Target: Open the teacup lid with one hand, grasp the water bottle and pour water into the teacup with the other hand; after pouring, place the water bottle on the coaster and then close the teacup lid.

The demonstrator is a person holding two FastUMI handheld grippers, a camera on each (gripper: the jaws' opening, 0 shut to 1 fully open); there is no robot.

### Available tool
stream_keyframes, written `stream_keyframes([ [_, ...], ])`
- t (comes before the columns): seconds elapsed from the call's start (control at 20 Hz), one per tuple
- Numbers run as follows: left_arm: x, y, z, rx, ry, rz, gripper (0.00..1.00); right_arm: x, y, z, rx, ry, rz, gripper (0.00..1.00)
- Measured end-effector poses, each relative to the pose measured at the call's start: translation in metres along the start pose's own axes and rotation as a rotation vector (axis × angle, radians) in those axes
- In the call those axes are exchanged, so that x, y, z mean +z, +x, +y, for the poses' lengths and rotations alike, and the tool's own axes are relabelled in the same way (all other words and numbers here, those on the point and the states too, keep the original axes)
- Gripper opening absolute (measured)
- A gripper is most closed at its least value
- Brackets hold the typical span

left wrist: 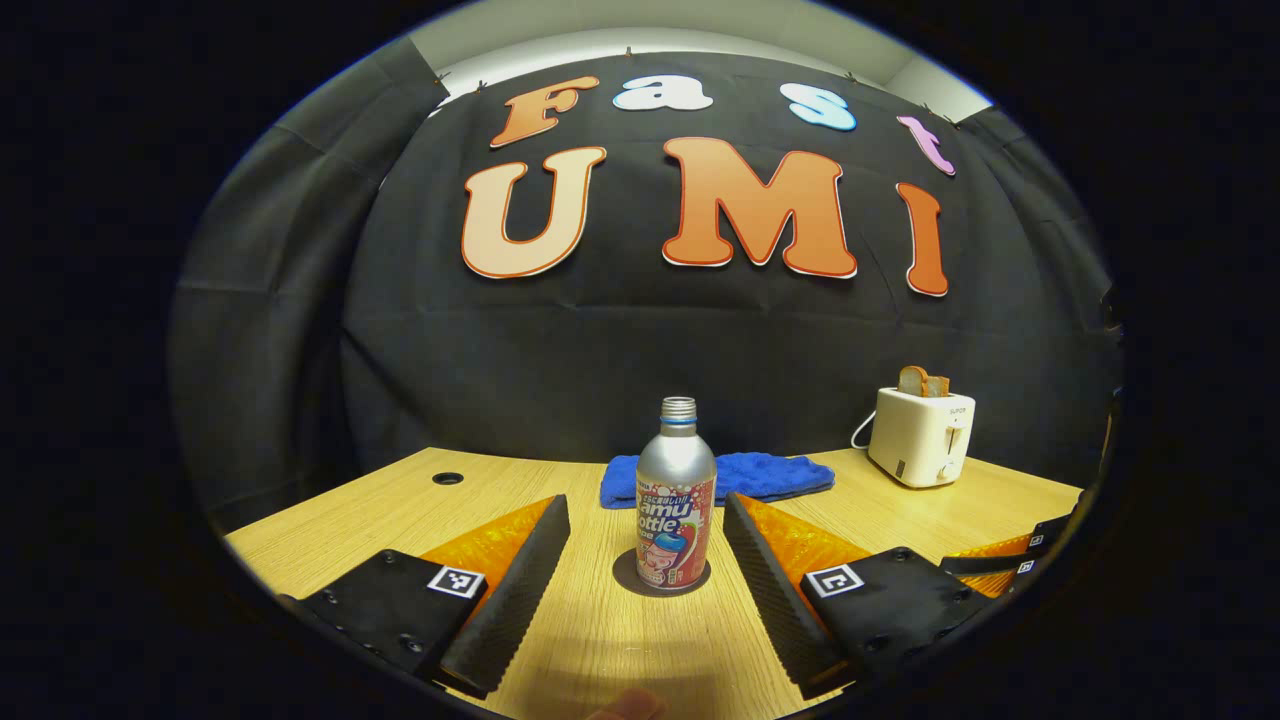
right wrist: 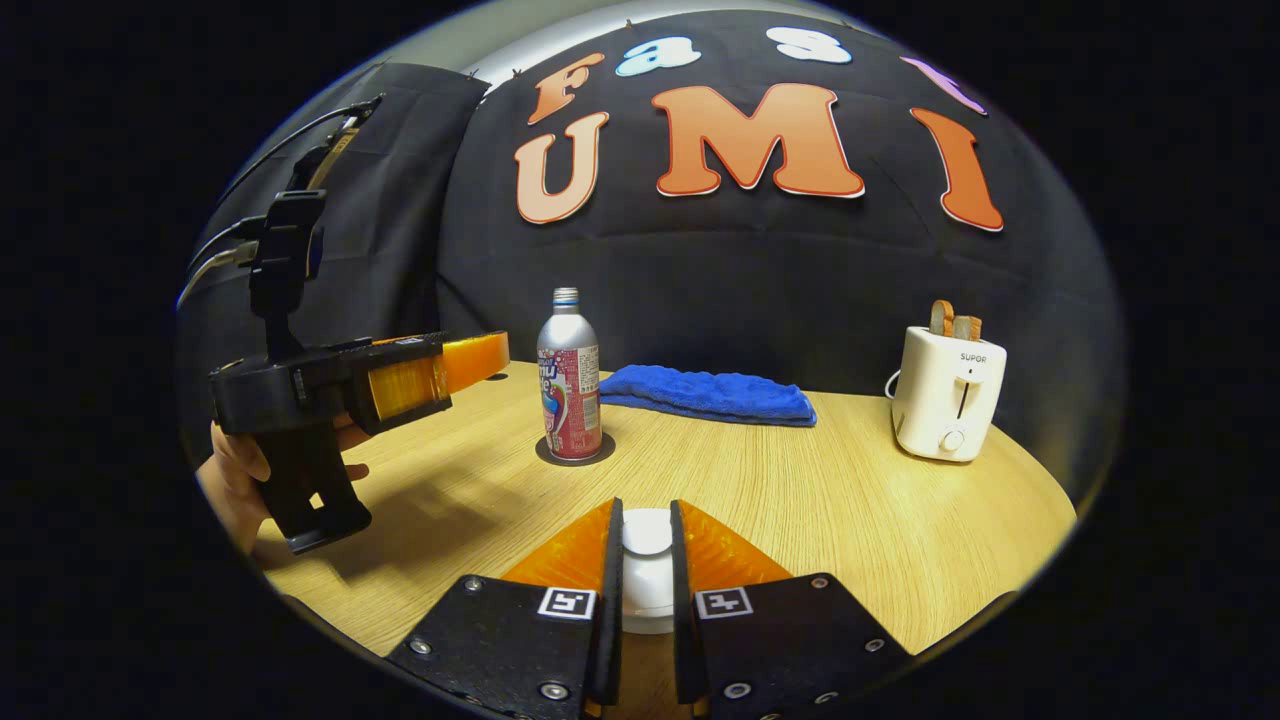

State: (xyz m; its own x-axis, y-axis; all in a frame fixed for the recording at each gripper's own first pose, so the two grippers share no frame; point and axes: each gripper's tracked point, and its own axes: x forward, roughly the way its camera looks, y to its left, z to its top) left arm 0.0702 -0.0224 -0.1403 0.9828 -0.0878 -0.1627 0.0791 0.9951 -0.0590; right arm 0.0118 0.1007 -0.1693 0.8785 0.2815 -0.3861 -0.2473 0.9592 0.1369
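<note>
While the water bottle (left wrist: 676, 497) stood upright on its dark round coaster (left wrist: 626, 576) in the left gripper view, the left gripper (left wrist: 646, 560) hung level with its fingers spread wide, one at 8 o'clock and one at 4 o'clock of the bottle, both apart from it with bare wooden table (left wrist: 400, 500) between. A folded blue towel (left wrist: 770, 472) lay just behind the bottle at 12 o'clock, and a white toaster (left wrist: 921, 436) holding bread stood well apart at 2 o'clock near the table's far edge.

In the right gripper view, the right gripper (right wrist: 647, 545) had its fingers pressed on a white lid (right wrist: 647, 530). At 9 o'clock, a hand (right wrist: 235, 480) held the left gripper pointing toward the bottle.
</note>
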Motion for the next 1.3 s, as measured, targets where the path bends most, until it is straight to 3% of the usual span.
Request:
stream_keyframes([
  [0.25, 0.006, -0.004, 0.002, 0.009, -0.007, -0.016, 1.00, 0.003, 0.000, -0.005, -0.021, 0.000, -0.009, 0.27],
  [0.3, 0.009, -0.006, 0.003, 0.010, -0.008, -0.024, 1.00, 0.004, -0.001, -0.006, -0.024, 0.014, -0.016, 0.38],
  [0.35, 0.013, -0.008, 0.003, 0.013, -0.005, -0.033, 1.00, 0.008, -0.003, -0.005, -0.022, 0.026, -0.029, 0.40],
  [0.55, 0.036, -0.017, 0.007, 0.025, 0.002, -0.091, 1.00, 0.042, -0.016, -0.016, -0.059, 0.023, -0.120, 0.44],
  [0.95, 0.076, -0.044, 0.013, 0.040, 0.000, -0.145, 1.00, 0.120, -0.060, -0.058, -0.175, -0.027, -0.291, 0.64],
  [1.3, 0.095, -0.066, 0.024, 0.084, 0.037, -0.172, 0.97, 0.145, -0.082, -0.077, -0.249, -0.048, -0.355, 0.78],
])
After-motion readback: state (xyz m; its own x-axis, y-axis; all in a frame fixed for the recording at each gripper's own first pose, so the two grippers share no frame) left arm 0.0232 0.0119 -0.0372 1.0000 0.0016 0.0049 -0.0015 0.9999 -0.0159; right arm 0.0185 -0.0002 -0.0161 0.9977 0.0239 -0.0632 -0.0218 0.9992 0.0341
